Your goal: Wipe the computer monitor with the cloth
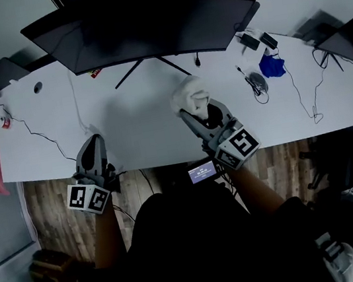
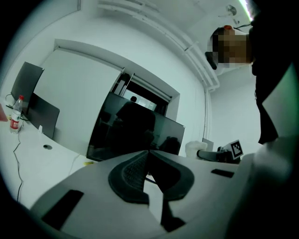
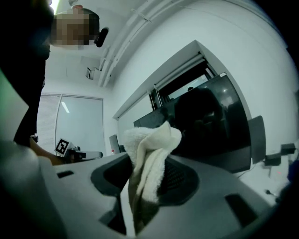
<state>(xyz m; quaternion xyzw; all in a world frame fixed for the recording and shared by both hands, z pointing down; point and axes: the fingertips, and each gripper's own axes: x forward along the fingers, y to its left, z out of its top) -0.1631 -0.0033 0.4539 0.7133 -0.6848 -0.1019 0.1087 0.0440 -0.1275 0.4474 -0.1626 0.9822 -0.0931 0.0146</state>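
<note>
Cloth (image 3: 148, 154) clamped in right gripper (image 1: 196, 105), monitor (image 1: 144, 25) ahead

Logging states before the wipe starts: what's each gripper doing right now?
Left gripper: shut, nothing in it.
Right gripper: shut on the cloth.

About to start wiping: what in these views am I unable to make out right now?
- Monitor screen: seen steeply from above in head view, dark in both gripper views; smudges can't be judged.
- Cloth lower end: hidden between the right gripper jaws, right gripper view.
- Small display at desk edge: readout too small, head view.
- Blue item: too small to identify, head view.
</note>
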